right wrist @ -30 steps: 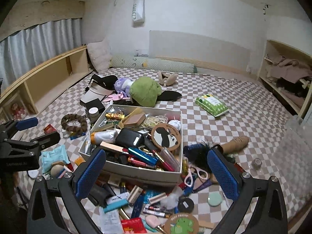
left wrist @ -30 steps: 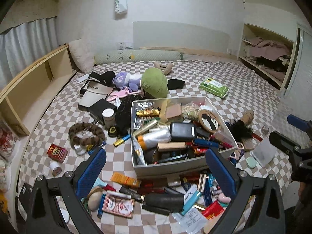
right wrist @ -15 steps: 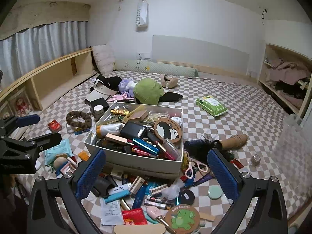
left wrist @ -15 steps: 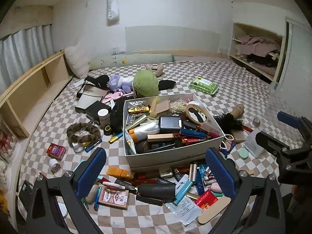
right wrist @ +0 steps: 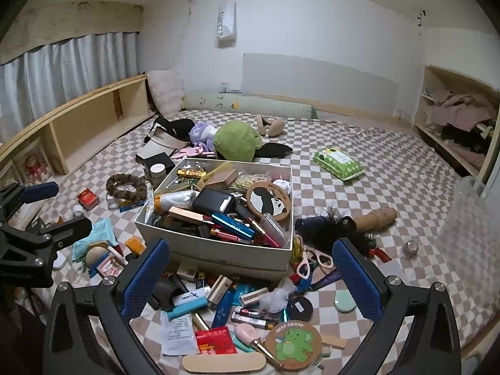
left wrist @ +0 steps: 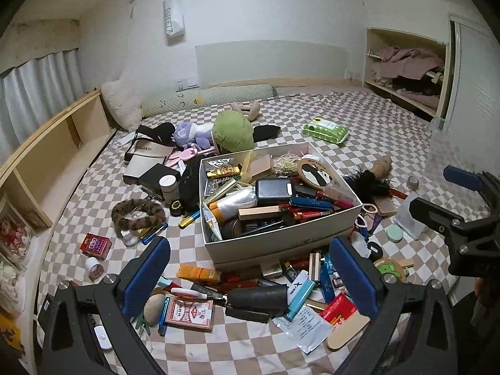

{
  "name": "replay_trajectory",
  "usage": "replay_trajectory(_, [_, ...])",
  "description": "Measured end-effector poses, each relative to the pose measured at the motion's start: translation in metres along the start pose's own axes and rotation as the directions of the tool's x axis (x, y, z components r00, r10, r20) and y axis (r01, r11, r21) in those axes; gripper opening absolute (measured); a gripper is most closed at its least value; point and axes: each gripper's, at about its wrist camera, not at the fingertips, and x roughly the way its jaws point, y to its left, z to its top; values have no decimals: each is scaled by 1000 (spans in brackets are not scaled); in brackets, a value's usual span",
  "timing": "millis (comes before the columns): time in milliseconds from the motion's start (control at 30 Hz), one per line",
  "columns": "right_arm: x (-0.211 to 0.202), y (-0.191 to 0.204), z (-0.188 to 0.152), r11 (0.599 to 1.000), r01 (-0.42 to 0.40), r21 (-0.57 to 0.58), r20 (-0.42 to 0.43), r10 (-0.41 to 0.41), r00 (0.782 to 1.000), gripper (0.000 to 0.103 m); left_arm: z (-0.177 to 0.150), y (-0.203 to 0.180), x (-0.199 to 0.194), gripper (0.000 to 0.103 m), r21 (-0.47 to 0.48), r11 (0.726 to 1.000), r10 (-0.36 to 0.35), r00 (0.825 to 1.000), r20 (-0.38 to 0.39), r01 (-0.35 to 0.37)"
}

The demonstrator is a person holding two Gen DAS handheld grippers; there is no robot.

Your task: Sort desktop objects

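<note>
A white box piled with small items stands on the checkered bed. More clutter lies in front of it: a playing-card pack, a black case, a blue lighter, a round green-elephant mirror. My left gripper is open and empty, held above the near clutter. My right gripper is open and empty, also above the near clutter. Each gripper shows at the edge of the other's view, the right one and the left one.
A green plush, purple toy, visor cap, furry ring, red box and green wipes pack lie around the box. A wooden shelf runs along the left; a clear bin stands at right.
Both grippers have pulled back and risen from the box, so more of the near clutter shows. Both stay open and empty.
</note>
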Motion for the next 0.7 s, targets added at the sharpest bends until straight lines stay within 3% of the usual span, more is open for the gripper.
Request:
replay_trajectory(367, [-3, 4, -1, 1000, 8, -23, 9, -8, 1000, 103, -1, 4, 6, 103, -23, 999, -42, 998, -37, 41])
replay_trajectory(700, [-6, 0, -1, 1000, 3, -19, 9, -3, 1000, 103, -3, 4, 8, 102, -9, 1000, -28, 999, -16, 28])
